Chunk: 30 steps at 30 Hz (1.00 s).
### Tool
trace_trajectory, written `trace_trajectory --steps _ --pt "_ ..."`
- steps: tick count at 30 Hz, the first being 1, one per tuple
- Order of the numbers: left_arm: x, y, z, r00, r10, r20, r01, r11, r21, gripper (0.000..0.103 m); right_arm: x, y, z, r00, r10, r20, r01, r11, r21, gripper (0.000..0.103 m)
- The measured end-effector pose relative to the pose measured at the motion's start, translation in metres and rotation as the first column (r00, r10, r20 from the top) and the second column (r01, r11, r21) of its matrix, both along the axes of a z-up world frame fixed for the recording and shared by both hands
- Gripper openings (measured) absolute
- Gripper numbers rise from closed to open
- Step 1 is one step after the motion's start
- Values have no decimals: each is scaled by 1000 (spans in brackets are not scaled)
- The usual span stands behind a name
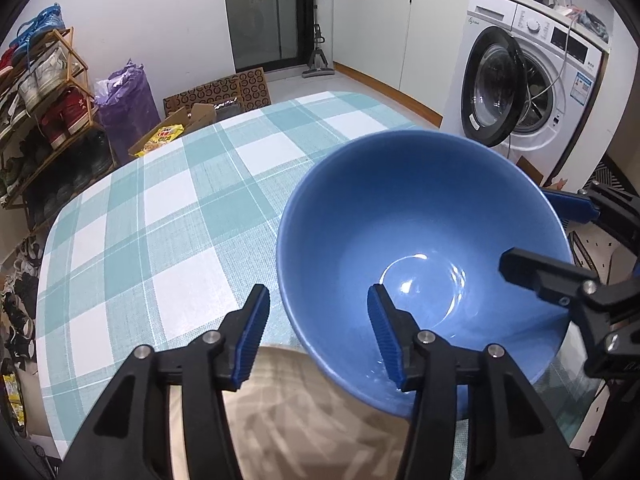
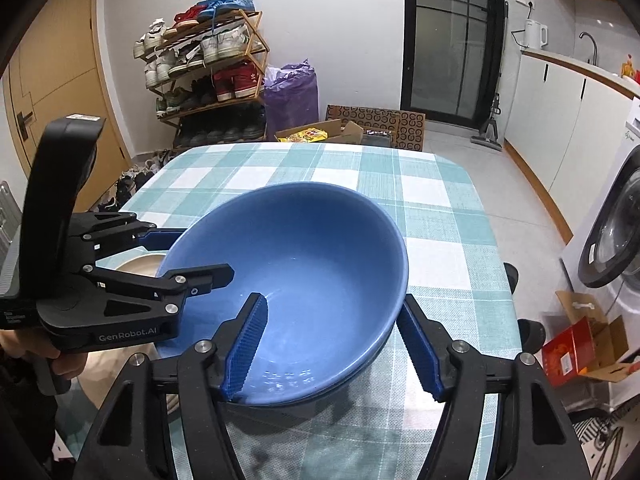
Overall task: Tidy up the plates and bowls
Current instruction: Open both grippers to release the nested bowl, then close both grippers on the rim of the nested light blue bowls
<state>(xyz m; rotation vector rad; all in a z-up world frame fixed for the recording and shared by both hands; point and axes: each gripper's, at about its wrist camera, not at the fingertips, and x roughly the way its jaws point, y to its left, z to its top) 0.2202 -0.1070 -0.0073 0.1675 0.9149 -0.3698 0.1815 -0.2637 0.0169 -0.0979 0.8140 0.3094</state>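
Observation:
A big blue bowl sits at the near edge of the checked table. My left gripper is open and straddles the bowl's rim, one pad inside and the other outside over a beige plate. In the right wrist view, my right gripper is open astride the opposite rim of the bowl, its left pad inside and its right pad by the outer wall. A second blue edge shows just under the bowl there. A hand holds the left gripper at the left, over the beige plate.
The teal-and-white tablecloth stretches away behind the bowl. Beyond the table are a shoe rack, a purple bag and cardboard boxes on the floor. A washing machine with its door open stands to the right.

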Motion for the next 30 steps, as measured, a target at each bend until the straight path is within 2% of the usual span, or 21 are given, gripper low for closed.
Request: trace_trajectory --steps 3,8,12,14,17,19,22,24,29,30 --pt "2 3 -2 1000 7 -9 -7 1000 -4 58 1 -3 1 1000 5 -2 -5 1000 16 68" --pt "3 9 -1 1000 28 -7 -28 999 -15 59 0 -16 5 999 -23 23 22 999 39 69" --pt "7 17 1 998 56 -13 -56 998 -39 60 3 -29 7 998 -59 22 58 997 56 78" --pt "8 20 1 998 60 -25 -62 996 -64 61 4 -35 6 997 -71 7 71 994 83 79" --pt "10 23 2 997 63 -50 -68 992 -109 69 7 -42 2 997 -81 -20 83 987 135 86" --pt "9 24 3 997 61 -44 -66 990 -125 75 8 -45 -1 996 -85 -32 89 984 153 86" --pt "9 23 2 997 63 -49 -68 990 -127 77 10 -46 -8 994 -89 -63 99 980 173 87" --pt "10 22 0 996 69 -58 -75 989 -125 82 11 -47 -12 992 -97 -77 110 977 184 87" --pt "12 21 -2 995 65 -80 -76 986 -149 85 16 -50 -23 987 -104 -124 131 963 235 87" --pt "12 20 -2 995 65 -82 -77 985 -154 94 17 -50 -24 986 -106 -131 135 961 241 87"
